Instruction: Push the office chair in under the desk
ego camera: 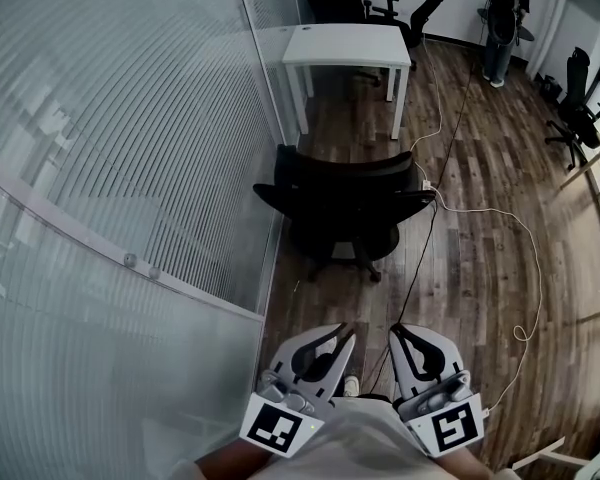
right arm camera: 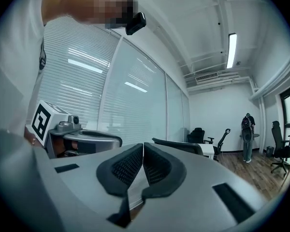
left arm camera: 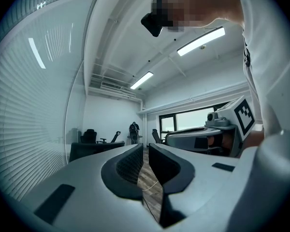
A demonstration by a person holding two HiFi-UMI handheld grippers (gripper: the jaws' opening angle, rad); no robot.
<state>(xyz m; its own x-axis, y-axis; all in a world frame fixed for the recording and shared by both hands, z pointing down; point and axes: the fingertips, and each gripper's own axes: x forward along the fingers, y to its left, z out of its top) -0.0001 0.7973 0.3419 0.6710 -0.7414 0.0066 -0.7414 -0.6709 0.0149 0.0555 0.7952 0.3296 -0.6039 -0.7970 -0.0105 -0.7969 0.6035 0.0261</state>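
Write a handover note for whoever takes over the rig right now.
Left gripper: jaws shut, empty.
Right gripper: jaws shut, empty.
Both are short of the chair and touch nothing.
Chair: on the floor ahead, its back toward the person, well apart from the desk beyond it.
Done: nothing yet.
Left: reach the chair's back and push it under the desk. Mind the cable beside it.

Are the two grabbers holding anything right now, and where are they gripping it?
Nothing is held. The left gripper and the right gripper both have their jaws drawn together with nothing between them, well short of the office chair.
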